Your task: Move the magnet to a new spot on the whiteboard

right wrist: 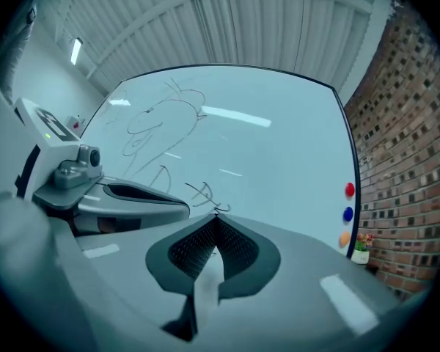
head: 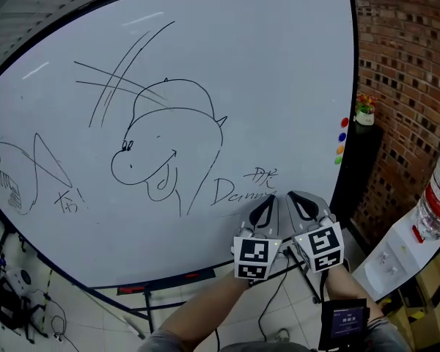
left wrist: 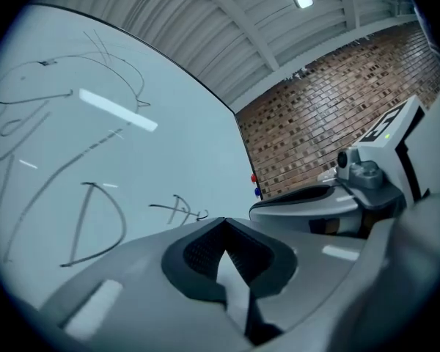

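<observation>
1. The magnets point(head: 342, 136) sit in a short column at the right edge of the whiteboard point(head: 242, 64): red, blue and orange. They are well apart from both pairs of jaws, up and to the right of them.
2. The right gripper point(right wrist: 215, 218) has its jaws pressed together with nothing between them. The left gripper point(left wrist: 224, 222), just beside it, is the same: closed and empty.
3. In my judgement, no magnet is being carried now. This fits a moment before one is picked up, and equally a moment after one was set down in that column.
4. I cannot tell which magnet the task means. A greenish dot under the orange one is too small to name. Whether the jaw tips touch the board is not clear.
</observation>
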### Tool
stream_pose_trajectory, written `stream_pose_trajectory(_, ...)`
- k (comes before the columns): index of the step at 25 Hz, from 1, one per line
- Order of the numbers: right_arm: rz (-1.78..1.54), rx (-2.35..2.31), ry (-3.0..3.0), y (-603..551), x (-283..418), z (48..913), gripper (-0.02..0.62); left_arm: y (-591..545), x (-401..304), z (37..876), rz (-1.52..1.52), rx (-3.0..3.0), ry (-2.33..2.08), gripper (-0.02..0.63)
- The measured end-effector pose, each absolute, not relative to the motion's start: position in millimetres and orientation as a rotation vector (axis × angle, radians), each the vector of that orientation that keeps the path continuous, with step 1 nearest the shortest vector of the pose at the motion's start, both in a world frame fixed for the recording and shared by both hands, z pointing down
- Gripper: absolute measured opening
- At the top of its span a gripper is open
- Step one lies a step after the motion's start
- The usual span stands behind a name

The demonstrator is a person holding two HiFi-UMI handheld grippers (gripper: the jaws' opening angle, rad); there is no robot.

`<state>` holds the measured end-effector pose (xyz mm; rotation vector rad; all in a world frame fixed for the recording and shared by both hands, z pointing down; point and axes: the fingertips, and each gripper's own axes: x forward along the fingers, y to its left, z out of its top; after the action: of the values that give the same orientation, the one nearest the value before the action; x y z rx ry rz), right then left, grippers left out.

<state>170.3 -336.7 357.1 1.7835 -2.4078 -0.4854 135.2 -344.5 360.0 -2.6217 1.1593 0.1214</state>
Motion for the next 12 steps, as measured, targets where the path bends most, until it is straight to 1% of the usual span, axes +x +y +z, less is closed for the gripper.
stream_pose_trajectory(7,-0.444,1.672,-2.499,-292,59,365,0.006,-298,24,367,0.098,-2.597,1.285,-0.002)
stream_pose_trajectory(12,-0.409,1.599,-2.564,-258,11,370,0.006,-268,-25,378,0.065,-2.571,1.385,-0.002)
